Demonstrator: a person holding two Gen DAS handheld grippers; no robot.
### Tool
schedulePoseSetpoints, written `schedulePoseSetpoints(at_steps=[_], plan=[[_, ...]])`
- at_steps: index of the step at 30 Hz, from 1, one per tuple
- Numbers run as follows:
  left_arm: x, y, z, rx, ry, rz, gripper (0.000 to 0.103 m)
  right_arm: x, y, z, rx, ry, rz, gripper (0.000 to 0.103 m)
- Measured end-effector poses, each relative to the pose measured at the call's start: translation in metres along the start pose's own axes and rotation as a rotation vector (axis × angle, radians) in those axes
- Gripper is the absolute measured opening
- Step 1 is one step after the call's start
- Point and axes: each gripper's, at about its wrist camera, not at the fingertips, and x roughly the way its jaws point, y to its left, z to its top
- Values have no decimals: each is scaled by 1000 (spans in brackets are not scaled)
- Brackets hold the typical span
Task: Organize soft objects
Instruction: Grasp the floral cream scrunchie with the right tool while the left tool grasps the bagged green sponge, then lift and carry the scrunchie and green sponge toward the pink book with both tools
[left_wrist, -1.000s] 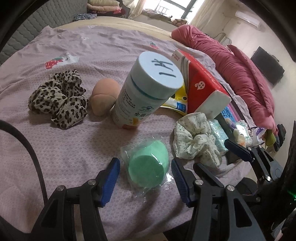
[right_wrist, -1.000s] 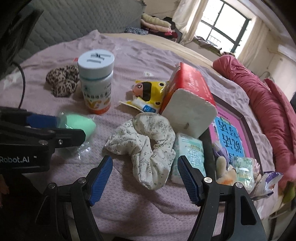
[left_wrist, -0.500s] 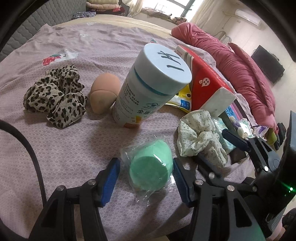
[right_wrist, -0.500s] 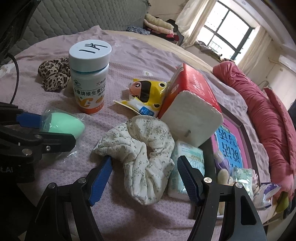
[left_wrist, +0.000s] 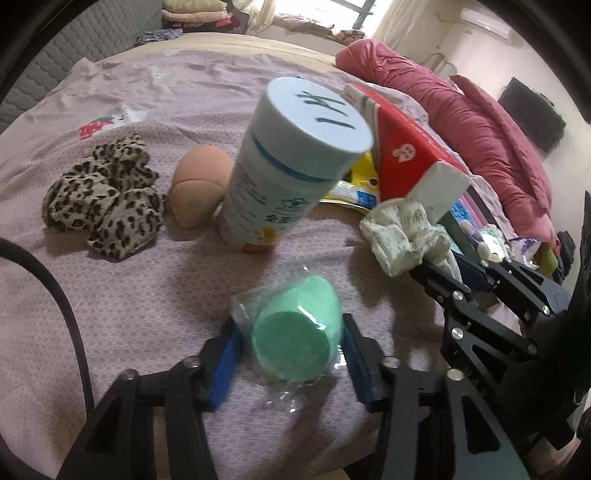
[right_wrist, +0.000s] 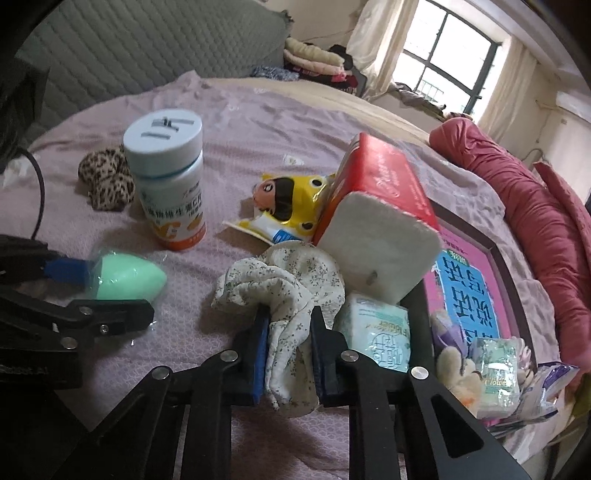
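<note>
Grasping step: low in the frame, the right gripper (right_wrist: 286, 354) pinches the floral scrunchie (right_wrist: 291, 295); the left gripper (left_wrist: 290, 356) is closing around the bagged green sponge (left_wrist: 295, 328). Next, probably lifting both clear of the bottle (left_wrist: 291, 166) beyond.

On the bed lay two scrunchies, one leopard-print (left_wrist: 105, 210) and one floral (right_wrist: 291, 295); two makeup sponges, one green (left_wrist: 295, 332) and one peach (left_wrist: 197, 184); one bottle (right_wrist: 170, 177); one red tissue pack (right_wrist: 380, 206); one yellow pouch (right_wrist: 288, 199).
</note>
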Motion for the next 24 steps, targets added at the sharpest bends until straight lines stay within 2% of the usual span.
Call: schedulePoseSetpoints(at_steps=[6,16,24], plan=[[-2,-6,-2,22,-11,7,42,-12,-2,2,21,-42,18,19],[-23,-9,-5,19,-70,-5,41,-32,-11,1,97,-92,65,19],[-46,-24,-10,62,-123,41,41,-55,-16,2,127,-161,87,19]])
